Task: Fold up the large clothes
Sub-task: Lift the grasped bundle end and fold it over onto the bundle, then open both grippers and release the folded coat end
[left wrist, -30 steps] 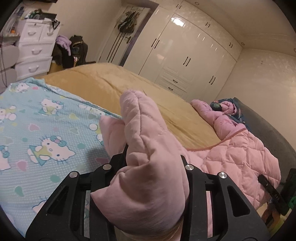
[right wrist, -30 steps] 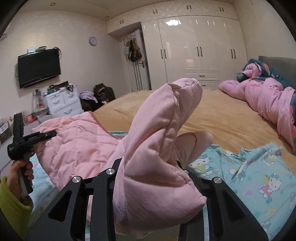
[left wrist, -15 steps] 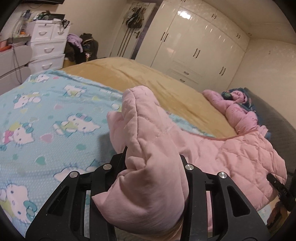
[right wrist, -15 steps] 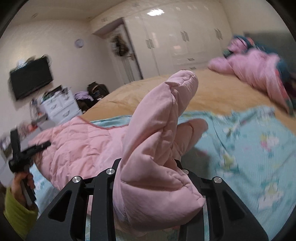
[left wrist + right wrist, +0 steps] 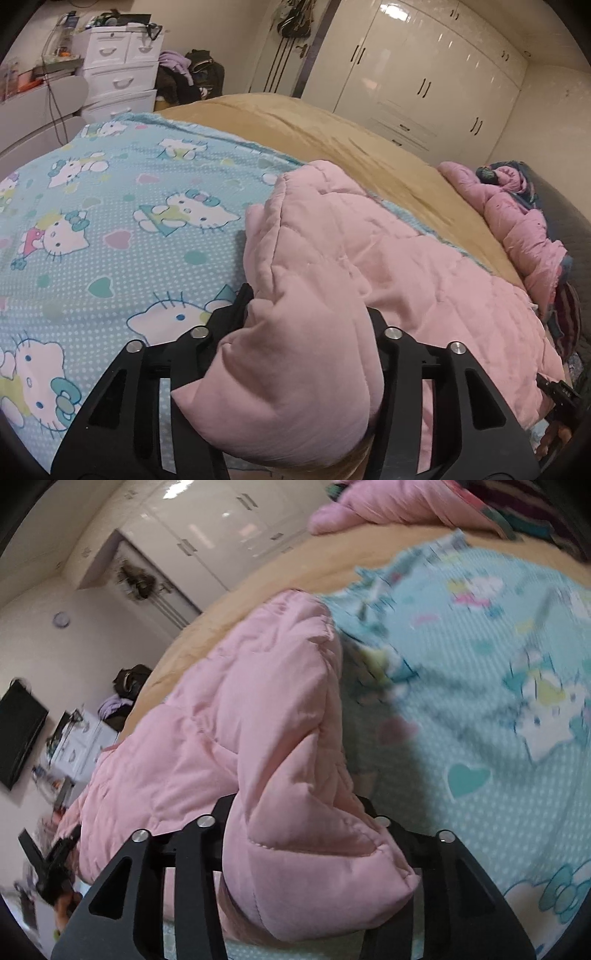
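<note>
Grippers came down: the left gripper (image 5: 310, 306) and right gripper (image 5: 299, 805) each pinched the pink coat (image 5: 424, 266), now lying lower on the bed's cat blanket (image 5: 110, 221), ready for folding.

Pale pink quilted jacket (image 5: 369, 266), light blue polka-dot sheet (image 5: 110, 229) printed with white cartoon cats and pastel hearts, tan bedspread (image 5: 332, 147), glossy white wardrobe (image 5: 424, 81), white drawer unit (image 5: 118, 74), black tongs (image 5: 306, 332).

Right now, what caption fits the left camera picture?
Left gripper pinching a pink coat over the cartoon sheet.
</note>
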Available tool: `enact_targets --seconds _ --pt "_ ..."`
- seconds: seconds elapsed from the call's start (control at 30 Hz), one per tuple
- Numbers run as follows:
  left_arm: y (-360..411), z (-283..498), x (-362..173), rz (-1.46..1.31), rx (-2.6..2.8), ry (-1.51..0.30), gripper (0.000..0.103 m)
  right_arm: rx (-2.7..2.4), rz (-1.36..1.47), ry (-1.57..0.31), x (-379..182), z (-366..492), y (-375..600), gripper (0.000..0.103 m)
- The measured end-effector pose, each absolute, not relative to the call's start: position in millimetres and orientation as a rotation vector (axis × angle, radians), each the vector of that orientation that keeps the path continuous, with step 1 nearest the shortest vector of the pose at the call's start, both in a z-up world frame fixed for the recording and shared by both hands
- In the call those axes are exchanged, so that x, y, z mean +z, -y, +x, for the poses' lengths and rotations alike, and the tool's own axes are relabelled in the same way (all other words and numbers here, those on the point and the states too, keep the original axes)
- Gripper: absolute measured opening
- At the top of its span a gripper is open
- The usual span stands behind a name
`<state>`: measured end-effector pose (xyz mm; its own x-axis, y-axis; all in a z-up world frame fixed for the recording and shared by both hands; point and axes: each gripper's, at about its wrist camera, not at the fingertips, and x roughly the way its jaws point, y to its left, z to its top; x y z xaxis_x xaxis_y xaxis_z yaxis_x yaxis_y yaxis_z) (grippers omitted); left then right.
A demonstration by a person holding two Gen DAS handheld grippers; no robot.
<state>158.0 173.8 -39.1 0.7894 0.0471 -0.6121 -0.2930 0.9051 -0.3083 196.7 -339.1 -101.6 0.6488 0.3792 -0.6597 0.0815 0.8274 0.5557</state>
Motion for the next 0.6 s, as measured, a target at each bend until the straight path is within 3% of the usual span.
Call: enact_targets --seconds 0.27,0.3,0.43,0.53,0.6 --pt "-179 158 -44 -0.417 0.219 -0.669 0.063 0.108 0.640 -0.914 -114 193 349 0.090" --pt "-179 157 -44 -0.417 0.221 -0.672 0.069 0.100 0.645 -0.917 -111 191 351 0.093" --pt "-178 150 -37 -0.381 0.250 -0.674 0.087 0.068 0.570 -0.894 -94 183 356 0.097" --pt "-177 140 -24 -0.352 0.286 -0.646 0.088 0.054 0.471 -0.839 -72 174 355 0.097" --pt "-177 132 -16 -0.341 0.297 -0.625 0.094 0.023 0.455 -0.807 -62 168 360 0.097"
